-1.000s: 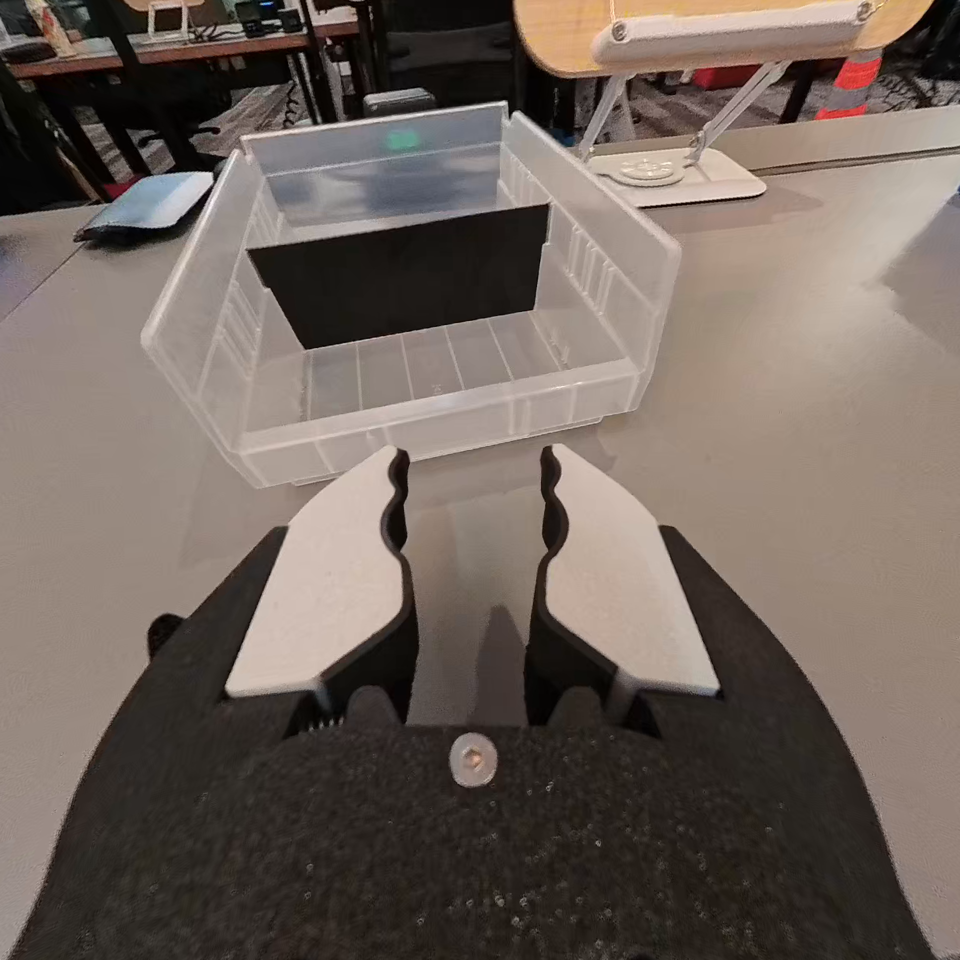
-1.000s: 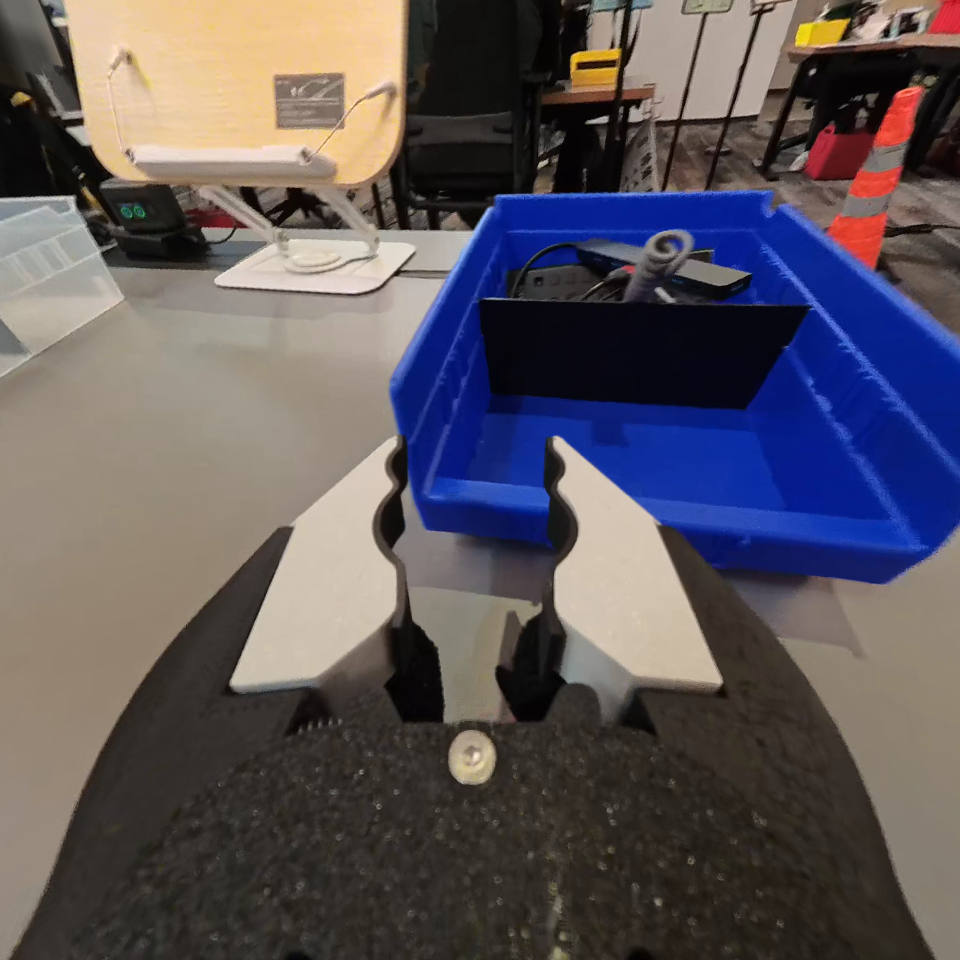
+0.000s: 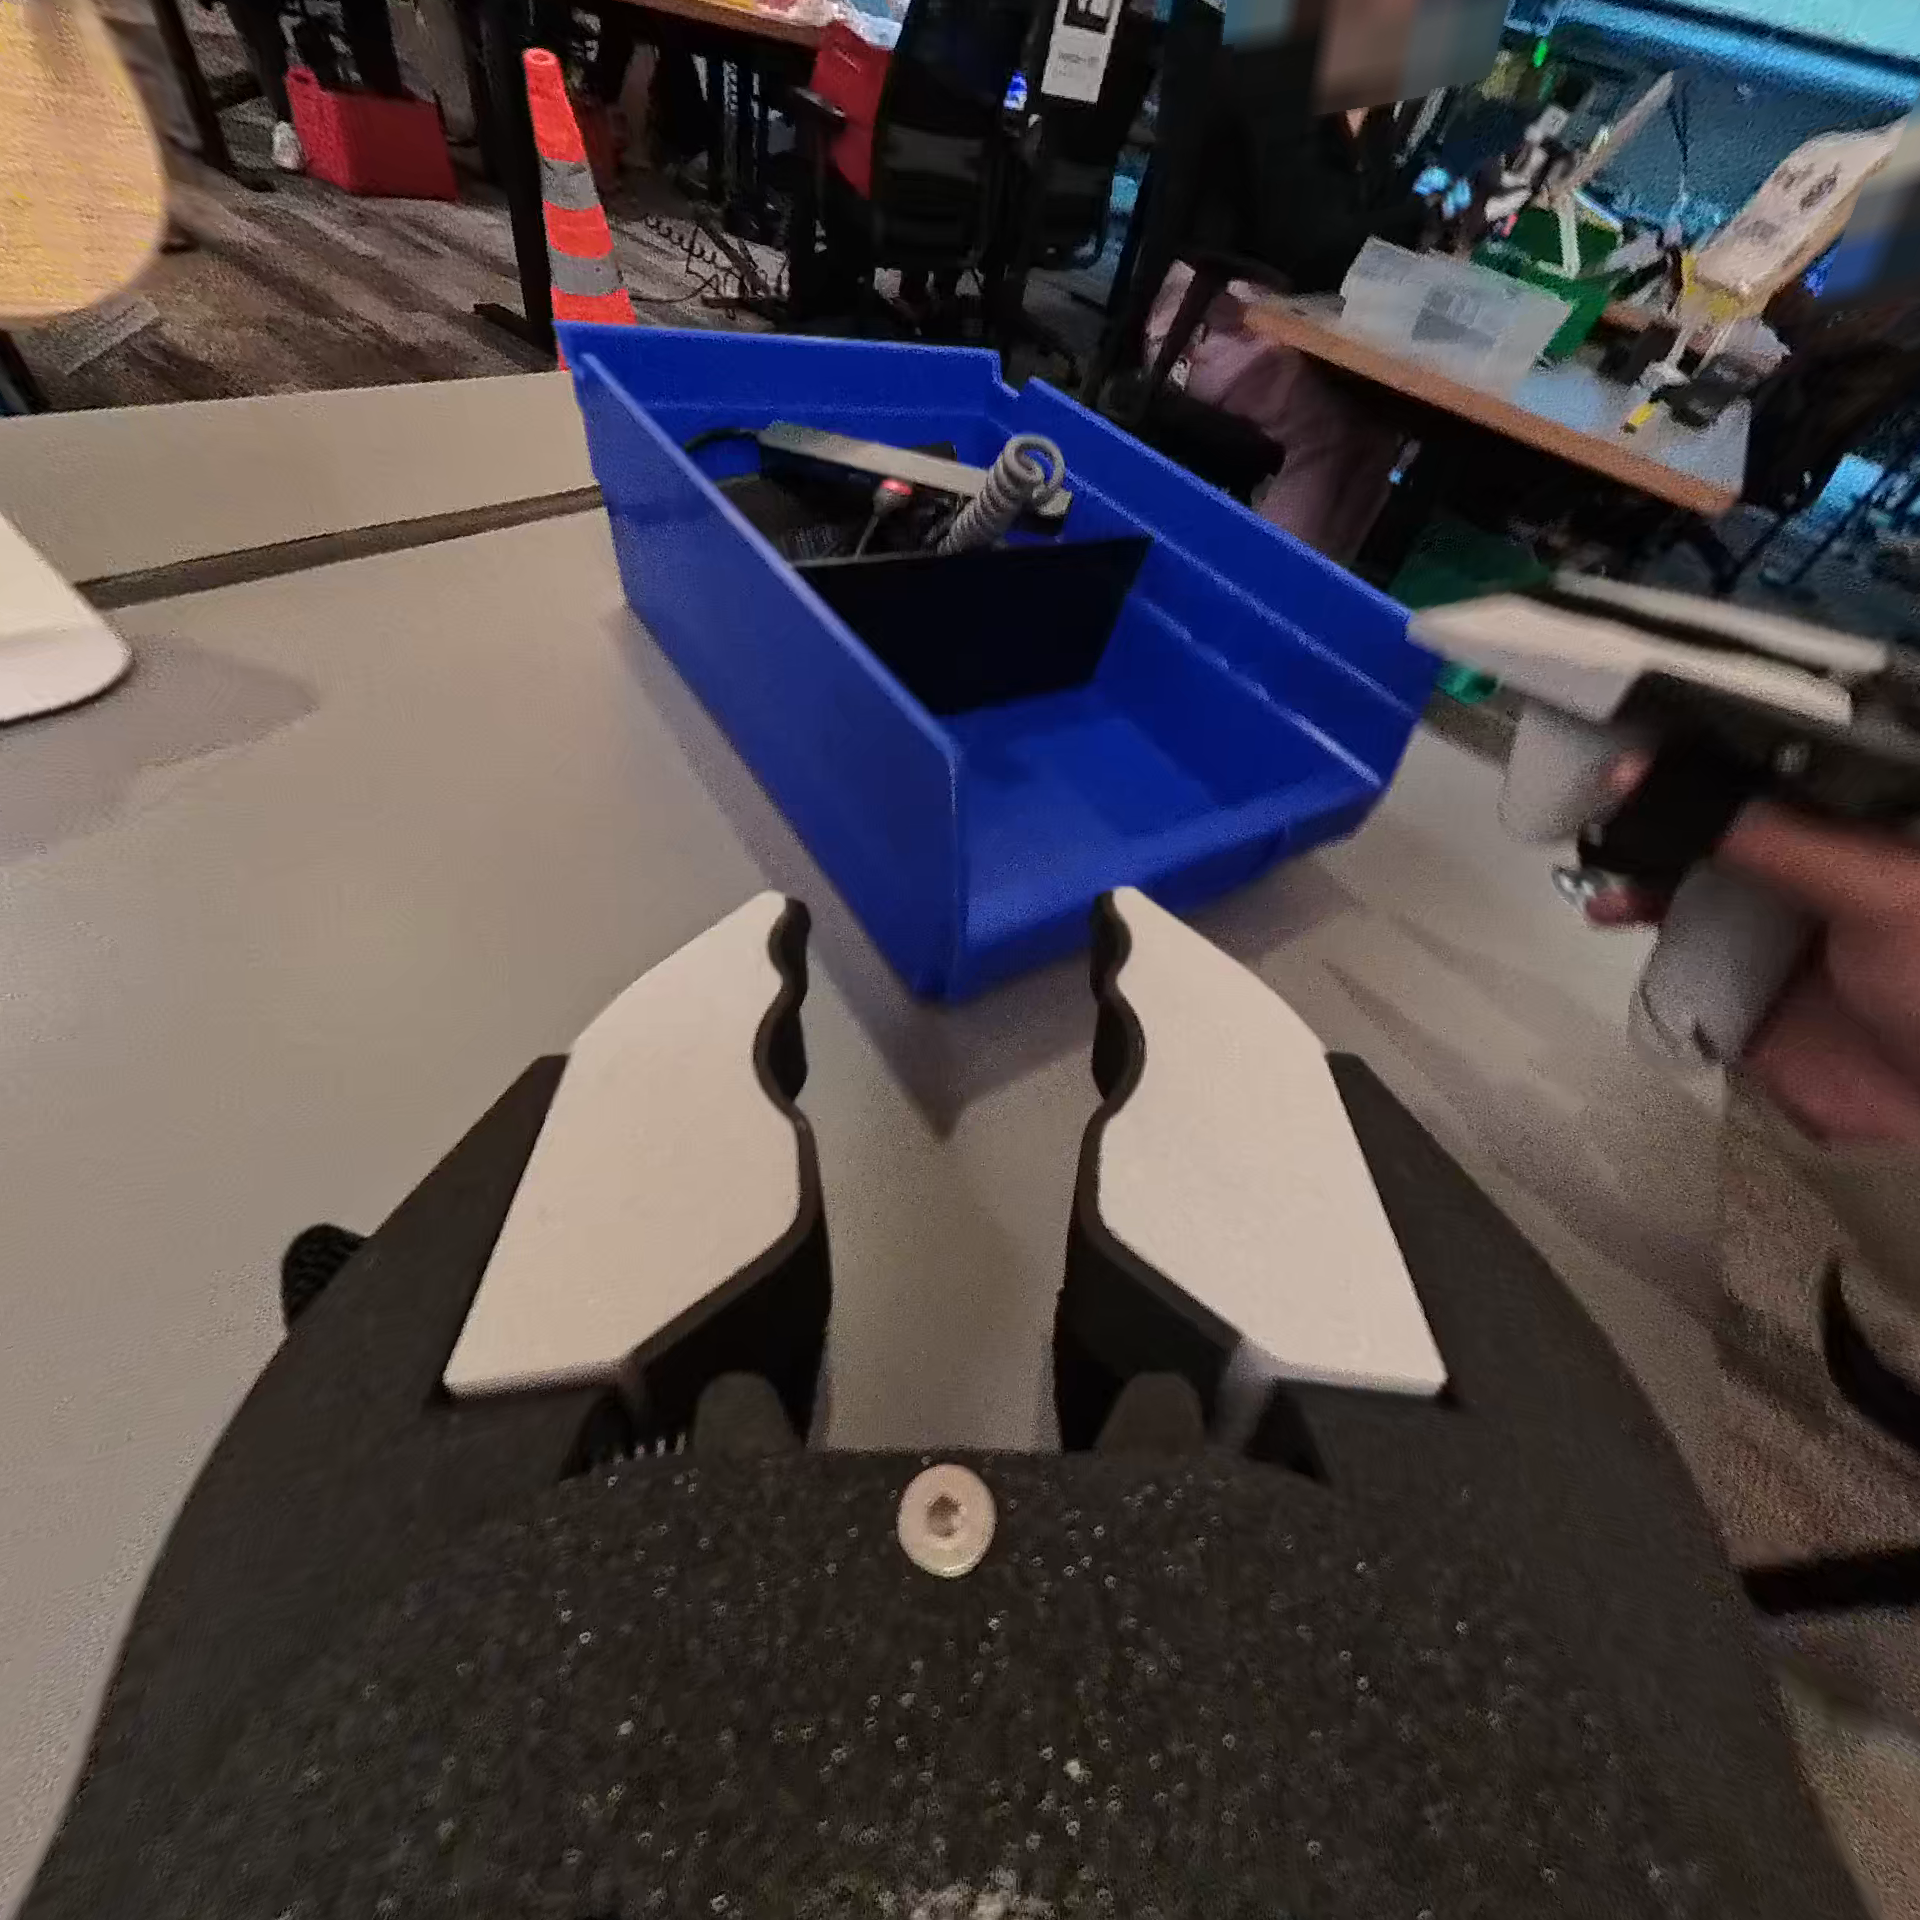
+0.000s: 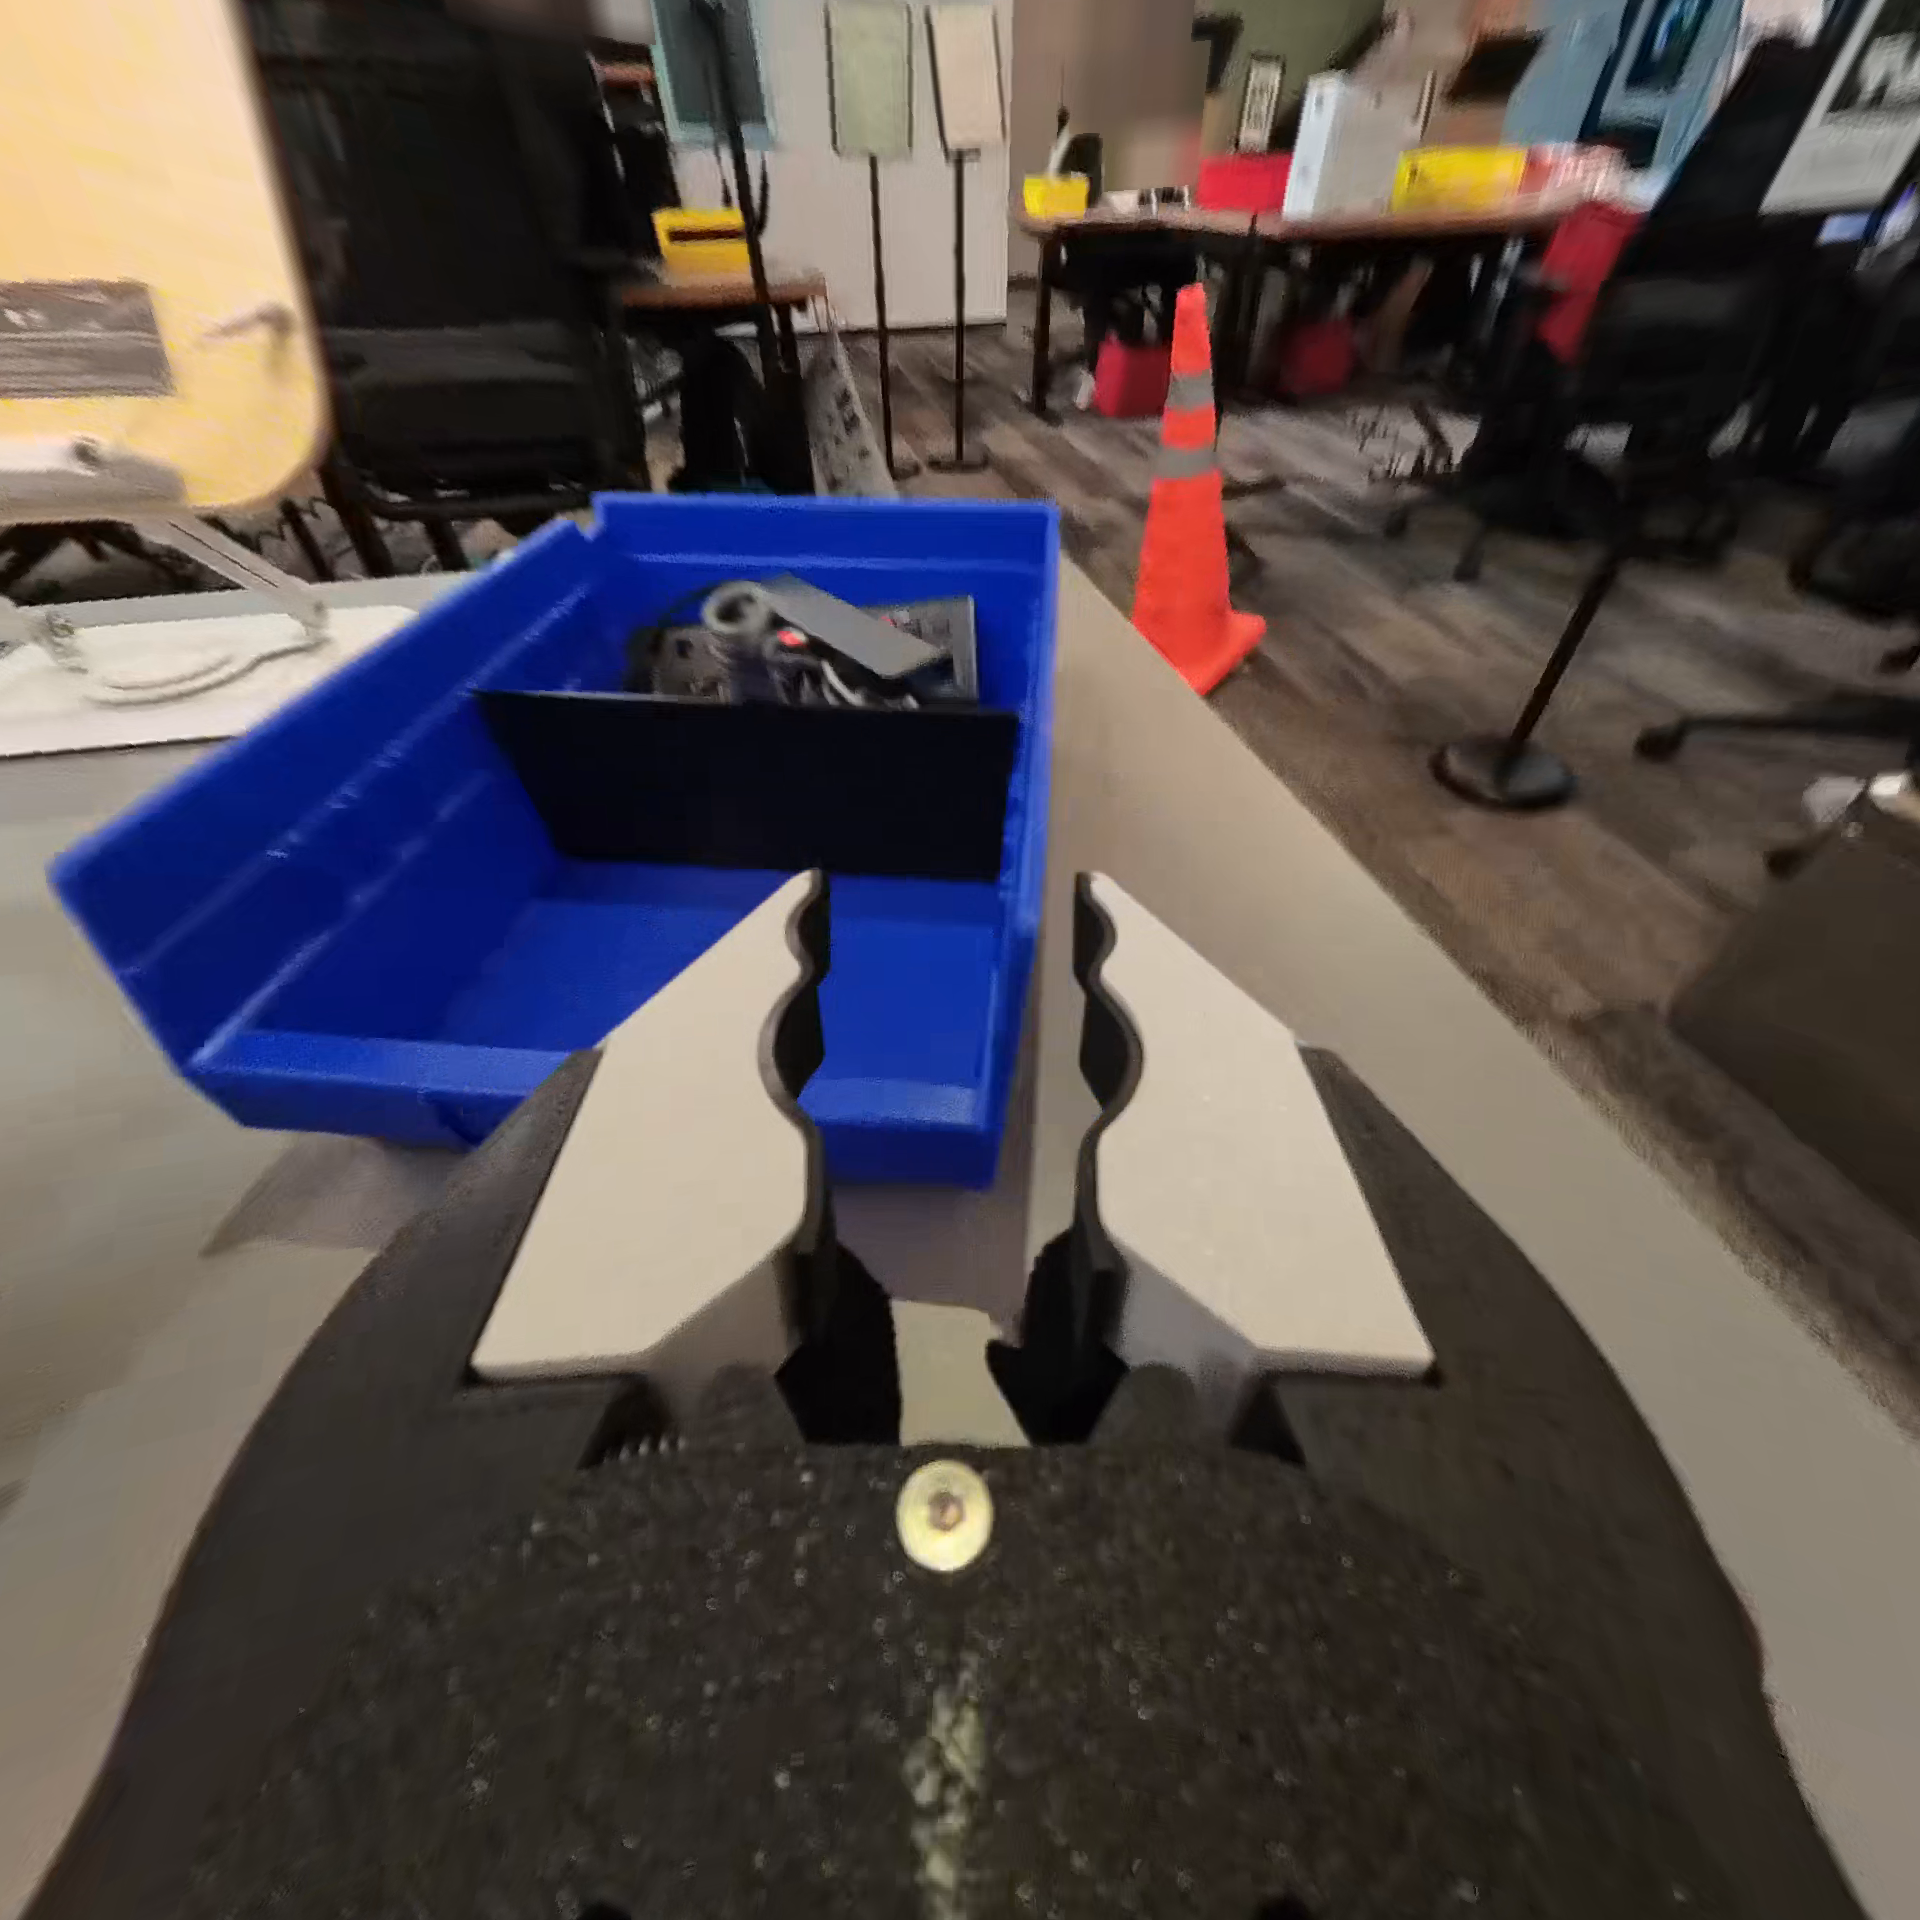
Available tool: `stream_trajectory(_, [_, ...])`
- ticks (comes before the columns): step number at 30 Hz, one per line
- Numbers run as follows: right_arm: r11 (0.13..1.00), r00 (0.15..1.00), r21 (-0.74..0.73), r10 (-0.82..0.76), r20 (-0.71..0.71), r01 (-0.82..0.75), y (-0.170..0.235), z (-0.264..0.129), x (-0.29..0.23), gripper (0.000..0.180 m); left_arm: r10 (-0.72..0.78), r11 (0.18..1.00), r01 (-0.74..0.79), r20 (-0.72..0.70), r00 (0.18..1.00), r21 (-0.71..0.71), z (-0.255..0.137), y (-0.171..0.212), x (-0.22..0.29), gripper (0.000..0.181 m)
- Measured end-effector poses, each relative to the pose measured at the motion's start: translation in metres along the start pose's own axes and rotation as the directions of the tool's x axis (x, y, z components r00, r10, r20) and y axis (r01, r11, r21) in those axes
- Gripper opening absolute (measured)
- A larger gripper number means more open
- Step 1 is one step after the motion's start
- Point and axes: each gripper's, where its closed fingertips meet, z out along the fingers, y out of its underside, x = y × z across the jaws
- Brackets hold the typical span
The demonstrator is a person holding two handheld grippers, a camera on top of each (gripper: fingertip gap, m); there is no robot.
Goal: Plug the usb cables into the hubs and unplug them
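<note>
A blue bin (image 3: pixel 769 675) stands on the grey table, split by a black divider (image 3: pixel 977 623). Its far compartment holds dark hubs (image 3: pixel 852 457) and a grey coiled cable (image 3: pixel 1003 494); the near compartment holds nothing. The bin (image 4: pixel 343 831) also shows in the right wrist view, with the hubs and cables (image 4: pixel 821 644) behind its divider (image 4: pixel 748 790). My left gripper (image 3: pixel 945 925) is open and empty, just short of the bin's near corner. My right gripper (image 4: pixel 951 904) is open and empty, over the bin's near right corner. It also shows at the right of the left wrist view (image 3: pixel 1621 644), held by a hand.
A white stand base (image 3: pixel 42 634) with a wooden board (image 4: pixel 135 239) sits left of the bin. The table's right edge (image 4: pixel 1351 935) runs close beside the bin. An orange cone (image 4: pixel 1190 499), chairs and other desks stand on the floor beyond.
My left gripper has swung right, from facing the clear bin to facing the blue bin. My right gripper has moved closer to the blue bin and toward its right side. Both stay open.
</note>
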Motion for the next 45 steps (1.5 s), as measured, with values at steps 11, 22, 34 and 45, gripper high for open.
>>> stream_trajectory(11, [0.986, 0.987, -0.091, 0.134, -0.083, -0.142, 0.032, 0.042, 0.015, 0.003, 0.103, 0.994, -0.111, 0.286, 0.953, 0.014, 0.081, -0.012, -0.02, 0.012])
stream_trajectory(22, [0.979, 0.985, -0.102, 0.175, -0.006, -0.175, -0.002, 0.005, -0.061, 0.003, 0.022, 0.99, -0.073, 0.375, 0.927, 0.122, -0.011, -0.04, -0.042, 0.007])
stream_trajectory(34, [0.993, 0.948, -0.107, 0.082, 0.309, -0.051, 0.012, -0.027, -0.238, 0.003, -0.098, 0.976, -0.058, 0.664, 0.741, 0.208, -0.189, -0.008, -0.113, 0.006])
stream_trajectory(45, [0.994, 0.9, -0.053, -0.067, 0.431, 0.1, 0.045, -0.019, -0.259, 0.013, -0.038, 0.999, 0.006, 0.624, 0.78, 0.052, -0.197, 0.041, -0.122, 0.016])
